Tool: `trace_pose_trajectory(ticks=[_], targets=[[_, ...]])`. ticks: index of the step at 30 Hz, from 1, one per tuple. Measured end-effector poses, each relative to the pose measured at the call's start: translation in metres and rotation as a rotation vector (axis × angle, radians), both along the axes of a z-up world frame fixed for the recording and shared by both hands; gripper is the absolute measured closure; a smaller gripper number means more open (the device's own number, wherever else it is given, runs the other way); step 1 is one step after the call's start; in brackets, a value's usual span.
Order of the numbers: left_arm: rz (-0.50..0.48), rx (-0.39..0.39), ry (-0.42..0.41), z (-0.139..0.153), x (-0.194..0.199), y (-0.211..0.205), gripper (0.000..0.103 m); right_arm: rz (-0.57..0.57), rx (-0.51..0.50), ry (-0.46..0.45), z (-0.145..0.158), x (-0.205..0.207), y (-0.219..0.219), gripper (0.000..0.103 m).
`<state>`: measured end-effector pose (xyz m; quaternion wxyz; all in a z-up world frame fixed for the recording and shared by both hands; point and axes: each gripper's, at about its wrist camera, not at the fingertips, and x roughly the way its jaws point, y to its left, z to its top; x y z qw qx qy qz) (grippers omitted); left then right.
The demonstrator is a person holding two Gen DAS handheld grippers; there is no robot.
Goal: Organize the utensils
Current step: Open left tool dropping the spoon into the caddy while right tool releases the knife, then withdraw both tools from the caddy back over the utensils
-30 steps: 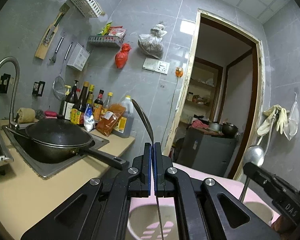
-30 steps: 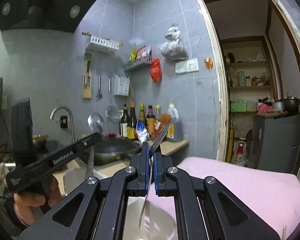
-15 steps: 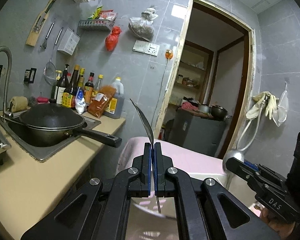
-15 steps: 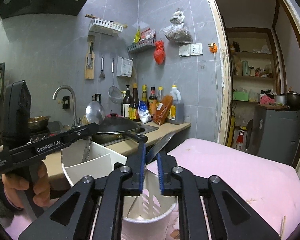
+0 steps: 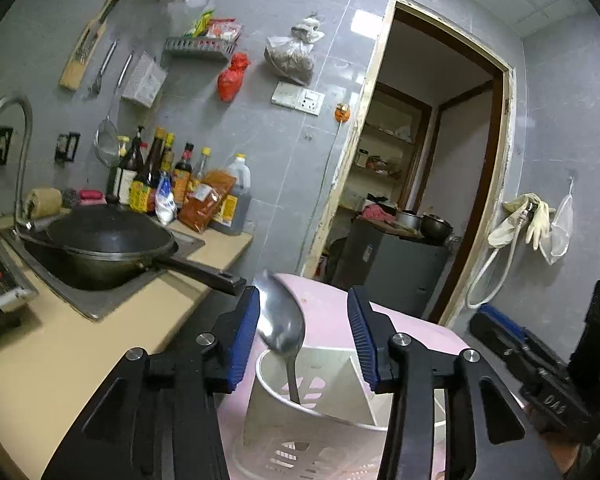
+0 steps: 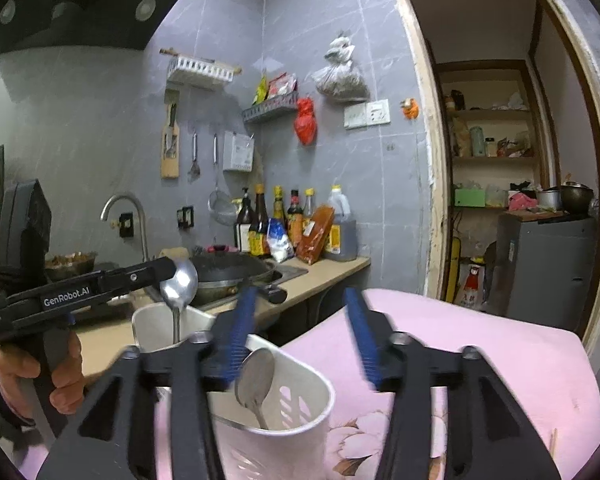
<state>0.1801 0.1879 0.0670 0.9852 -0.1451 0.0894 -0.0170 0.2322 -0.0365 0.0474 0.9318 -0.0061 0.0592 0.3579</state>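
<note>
Both grippers have sprung apart since a second ago, when each was clamped on a spoon handle. From the left wrist view, the left gripper (image 5: 303,334) now stands released, its blue pads wide, and its spoon (image 5: 283,326) leans bowl-up in the white holder (image 5: 284,416) just below; the handle's lower end is hidden inside the compartment. The holder's base is cut off by the gripper body. At the right edge the right gripper (image 5: 496,330) shows only in part, and from here I cannot tell how it stands. The right wrist view settles that: the right gripper (image 6: 300,338) is released, and a second spoon (image 6: 255,380) rests in the near compartment, a thing the left view does not show. Farther off, the wok (image 5: 104,240) sits by the desk (image 5: 72,344).
</note>
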Motion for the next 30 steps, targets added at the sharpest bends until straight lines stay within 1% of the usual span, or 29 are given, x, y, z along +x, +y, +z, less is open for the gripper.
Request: trace_pose_trajectory(ticks=[1,2,3,4,5,7,10,11,12,16,21,26,30], targets=[[0.011,0.015,-0.006,0.004,-0.002,-0.004,0.055,-0.014,0.004,-0.006,0.003,-0.002,-0.004,0.046],[0.018,0.025,-0.011,0.006,-0.004,-0.007,0.051,-0.032,0.011,-0.012,0.006,-0.004,-0.010,0.039],[0.028,0.042,-0.024,0.010,-0.008,-0.014,0.044,-0.042,0.018,-0.016,0.009,-0.005,-0.015,0.032],[0.033,0.053,-0.033,0.013,-0.011,-0.019,0.038,-0.057,0.028,-0.023,0.012,-0.008,-0.021,0.029],[0.034,0.064,-0.042,0.015,-0.013,-0.024,0.035,-0.073,0.036,-0.031,0.014,-0.010,-0.028,0.025],[0.030,0.089,-0.065,0.020,-0.019,-0.037,0.023,-0.103,0.047,-0.047,0.019,-0.016,-0.042,0.019],[0.015,0.122,-0.095,0.025,-0.026,-0.059,0.012,-0.144,0.056,-0.071,0.024,-0.025,-0.063,0.008],[0.009,0.135,-0.107,0.026,-0.028,-0.067,0.011,-0.159,0.059,-0.080,0.026,-0.028,-0.071,0.001],[0.006,0.142,-0.113,0.027,-0.029,-0.072,0.008,-0.172,0.063,-0.089,0.027,-0.031,-0.079,0.000],[-0.033,0.168,-0.132,0.027,-0.032,-0.104,0.006,-0.230,0.060,-0.107,0.029,-0.042,-0.109,0.000],[-0.097,0.194,-0.119,0.021,-0.032,-0.136,0.005,-0.299,0.040,-0.112,0.026,-0.053,-0.146,0.000],[-0.190,0.235,-0.054,0.007,-0.023,-0.172,0.005,-0.367,0.009,-0.075,0.017,-0.052,-0.179,0.000],[-0.245,0.266,0.012,-0.009,-0.016,-0.195,0.005,-0.419,-0.013,-0.013,0.005,-0.045,-0.202,0.000]])
